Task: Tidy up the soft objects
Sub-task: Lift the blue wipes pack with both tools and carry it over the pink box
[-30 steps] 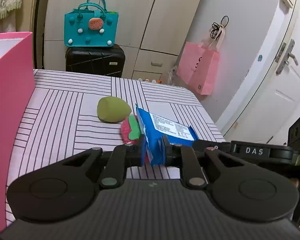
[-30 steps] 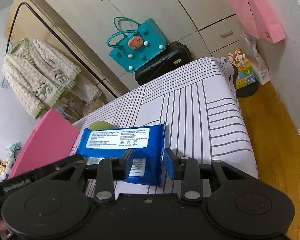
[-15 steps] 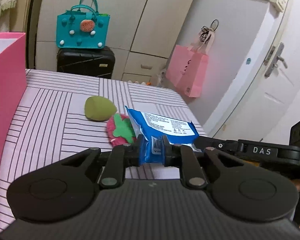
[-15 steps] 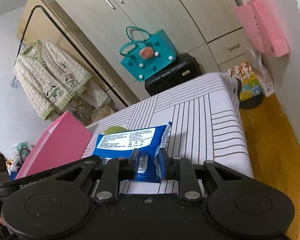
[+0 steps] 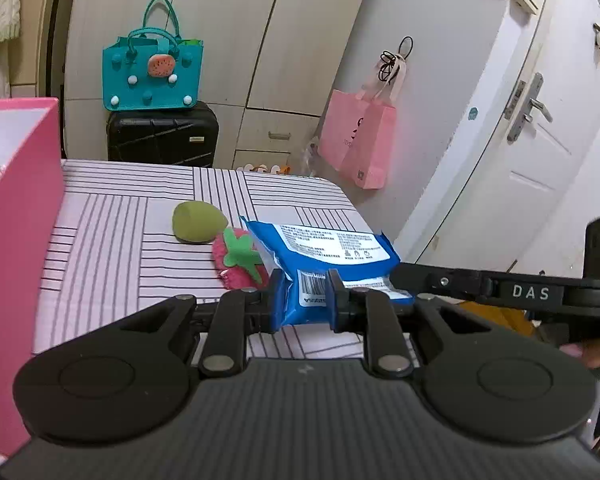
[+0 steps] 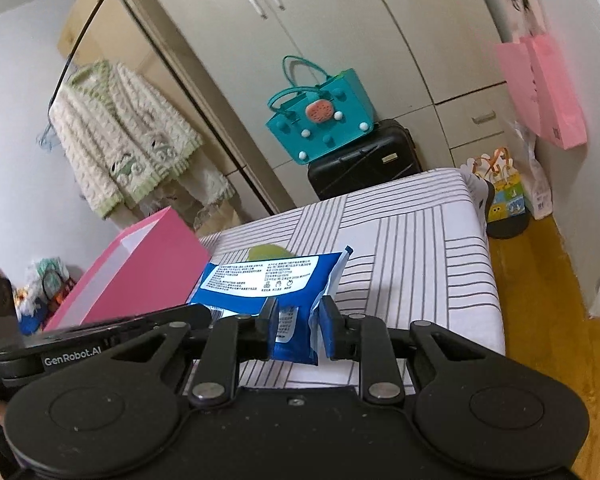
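Both grippers, left gripper (image 5: 302,300) and right gripper (image 6: 296,330), have lifted the blue wipes pack (image 5: 332,252), each clenched on one end. Pink box (image 5: 20,240) stands left, nearer the left gripper.

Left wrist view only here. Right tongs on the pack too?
Observer: Yes. The right tongs have the pack's near end between the pads, touching it; the jaws just opened slightly.
Operator: Floor past the bed?
Observer: A dark slipper lies by the bed's far corner.
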The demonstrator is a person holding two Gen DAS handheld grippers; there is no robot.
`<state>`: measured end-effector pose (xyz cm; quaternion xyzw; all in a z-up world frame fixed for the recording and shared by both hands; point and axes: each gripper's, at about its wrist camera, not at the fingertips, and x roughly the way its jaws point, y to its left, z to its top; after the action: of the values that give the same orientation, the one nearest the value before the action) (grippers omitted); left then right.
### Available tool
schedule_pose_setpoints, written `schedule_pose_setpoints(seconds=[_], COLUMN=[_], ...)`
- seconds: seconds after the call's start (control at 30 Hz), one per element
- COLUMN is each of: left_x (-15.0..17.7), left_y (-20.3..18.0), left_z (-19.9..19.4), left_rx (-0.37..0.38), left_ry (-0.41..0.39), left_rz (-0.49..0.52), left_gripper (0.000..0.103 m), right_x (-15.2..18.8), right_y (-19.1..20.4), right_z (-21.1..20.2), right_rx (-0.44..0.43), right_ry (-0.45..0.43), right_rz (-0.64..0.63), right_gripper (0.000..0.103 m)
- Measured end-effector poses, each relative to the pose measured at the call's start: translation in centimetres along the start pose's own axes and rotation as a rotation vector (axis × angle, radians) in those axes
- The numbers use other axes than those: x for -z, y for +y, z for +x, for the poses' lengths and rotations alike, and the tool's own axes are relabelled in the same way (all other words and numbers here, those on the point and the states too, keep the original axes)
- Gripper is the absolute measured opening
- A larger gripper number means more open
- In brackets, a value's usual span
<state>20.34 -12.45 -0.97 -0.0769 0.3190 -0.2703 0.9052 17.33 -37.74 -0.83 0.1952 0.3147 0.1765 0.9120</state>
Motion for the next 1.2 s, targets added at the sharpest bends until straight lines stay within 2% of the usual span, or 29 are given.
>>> schedule_pose_setpoints(seconds=[0.2,0.4,0.57,0.93,1.2], left_x=[-0.5,-1.1,-1.7,-3.3,-6.2], left_y=[-0.5,0.1,1.5,6.6,13.0], left_z=[-3.4,-7.6,-11.2,-18.2,-20.4], left_rx=[-0.057,-0.106,-0.133,-0.267,-0.338], left_ry=[-0.02,-0.111,-0.183,-0.29,-0.207], left_rz=[0.06,0.09,0.12,0.115,0.041], left_gripper=[0.018,0.018,0.018,0.018,0.018], right_x=[-0.6,-1.0,-1.9,-3.9,-4.8], right_y=[3.8,8.2,11.3,19.7,24.5], right_z=[-0.5,-0.9,-0.6,3.2,8.3], right_rx=[0.035,0.025,-0.022,-0.146,-0.22], right_ry=[0.023,0.021,0.0,-0.008,0.074], right_rz=[-0.121,-0.231,-0.259,-0.362,-0.401], right_gripper=[0.029,0.03,0.032,0.032,0.032])
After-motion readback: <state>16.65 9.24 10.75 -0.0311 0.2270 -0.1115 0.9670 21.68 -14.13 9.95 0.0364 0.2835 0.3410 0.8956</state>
